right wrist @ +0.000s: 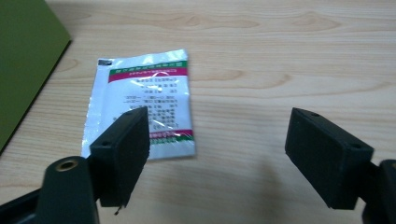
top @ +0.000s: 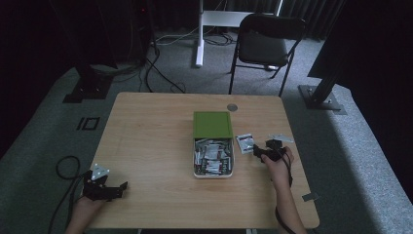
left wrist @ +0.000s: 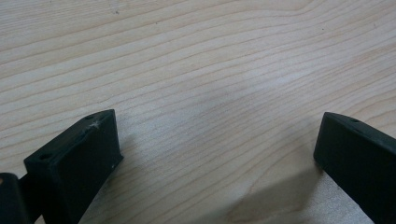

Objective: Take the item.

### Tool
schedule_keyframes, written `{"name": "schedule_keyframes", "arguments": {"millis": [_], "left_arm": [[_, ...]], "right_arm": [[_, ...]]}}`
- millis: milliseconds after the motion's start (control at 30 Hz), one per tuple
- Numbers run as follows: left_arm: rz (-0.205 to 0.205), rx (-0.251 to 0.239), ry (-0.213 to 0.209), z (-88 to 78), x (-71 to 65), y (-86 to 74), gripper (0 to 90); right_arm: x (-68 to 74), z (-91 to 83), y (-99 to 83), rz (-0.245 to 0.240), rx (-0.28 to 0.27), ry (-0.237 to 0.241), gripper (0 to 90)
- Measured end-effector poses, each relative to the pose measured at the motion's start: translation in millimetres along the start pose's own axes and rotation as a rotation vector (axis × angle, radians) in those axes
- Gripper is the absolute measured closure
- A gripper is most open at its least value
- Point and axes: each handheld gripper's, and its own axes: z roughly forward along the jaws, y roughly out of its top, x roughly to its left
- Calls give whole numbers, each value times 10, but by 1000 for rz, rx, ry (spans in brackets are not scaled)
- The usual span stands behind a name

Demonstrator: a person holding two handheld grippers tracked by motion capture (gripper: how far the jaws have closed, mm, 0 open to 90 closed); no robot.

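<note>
right hand-held gripper wide open, sachet flat beside green box.

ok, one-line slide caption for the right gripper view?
Right gripper, jaws open, over a sachet lying flat on the table beside the green box.

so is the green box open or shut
Open: the green lid is slid back toward the far side, and the box shows packets packed inside.

glossy plastic sachet, matt wood-grain table
</note>
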Motion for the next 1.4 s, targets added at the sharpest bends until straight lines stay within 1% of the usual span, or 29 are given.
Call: {"name": "schedule_keyframes", "arguments": {"millis": [67, 100, 133, 200, 233, 267, 300, 367, 400, 433, 500, 533, 633, 667, 767, 800, 867, 933, 1000, 1033, 1067, 1100, 1133, 1167, 1200, 1233, 1267, 1300, 1400], "left_arm": [[0, 0, 0, 0, 0, 0, 13], [0, 0, 0, 0, 0, 0, 13], [0, 0, 0, 0, 0, 0, 13], [0, 0, 0, 0, 0, 0, 13], [0, 0, 0, 0, 0, 0, 13], [0, 0, 0, 0, 0, 0, 13], [0, 0, 0, 0, 0, 0, 13], [0, 0, 0, 0, 0, 0, 13], [0, 0, 0, 0, 0, 0, 13], [0, 0, 0, 0, 0, 0, 13], [0, 0, 0, 0, 0, 0, 13], [0, 0, 0, 0, 0, 0, 13], [0, 0, 0, 0, 0, 0, 13], [2, 1, 0, -1, 1, 0, 13], [2, 1, 0, -1, 1, 0, 13], [2, 1, 0, -1, 1, 0, 13], [2, 0, 0, 0, 1, -1, 13], [2, 0, 0, 0, 1, -1, 13], [2, 0, 0, 0, 1, -1, 13], [2, 0, 0, 0, 1, -1, 13], [2, 0, 0, 0, 1, -1, 13], [2, 0, 0, 0, 1, -1, 13], [2, 0, 0, 0, 1, -1, 13], [2, 0, 0, 0, 1, -1, 13], [2, 0, 0, 0, 1, -1, 13], [2, 0, 0, 0, 1, -1, 13], [2, 0, 0, 0, 1, -1, 13], [2, 0, 0, 0, 1, -1, 13], [2, 0, 0, 0, 1, -1, 13]], "right_arm": [[-33, -60, -30, 17, 2, -15, 208], [-45, -81, -47, 19, 5, -13, 208], [-67, -115, -82, 12, 23, -13, 209], [-80, -134, -103, 18, 30, -13, 208], [-92, -155, -123, 25, 25, -10, 203], [-124, -210, -166, 23, 21, -30, 201], [-124, -210, -166, 23, 21, -30, 201], [-163, -272, -213, 47, 7, -46, 200], [-163, -272, -213, 47, 7, -46, 200], [-185, -316, -246, 20, 7, -65, 200], [-194, -340, -266, 20, 6, -70, 200], [-210, -386, -305, 2, 17, -77, 200], [-217, -438, -348, -3, 27, -81, 190], [-217, -489, -387, 12, 23, -81, 180], [-218, -561, -439, 35, 26, -108, 174], [-218, -561, -439, 35, 26, -108, 174], [-219, -610, -476, 44, 28, -138, 156], [-219, -666, -529, 43, 13, -157, 156], [-216, -681, -547, 42, 17, -163, 156], [-202, -705, -590, 37, 18, -175, 156], [-195, -712, -605, 50, 21, -171, 156], [-195, -712, -605, 50, 21, -171, 156], [-189, -721, -626, 61, 34, -164, 156], [-175, -734, -662, 51, 45, -160, 156], [-171, -739, -677, 46, 40, -156, 156], [-169, -745, -691, 58, 37, -160, 156], [-169, -745, -691, 58, 37, -160, 156], [-170, -748, -707, 73, 38, -161, 156], [-179, -754, -774, 87, 40, -191, 157]]}}
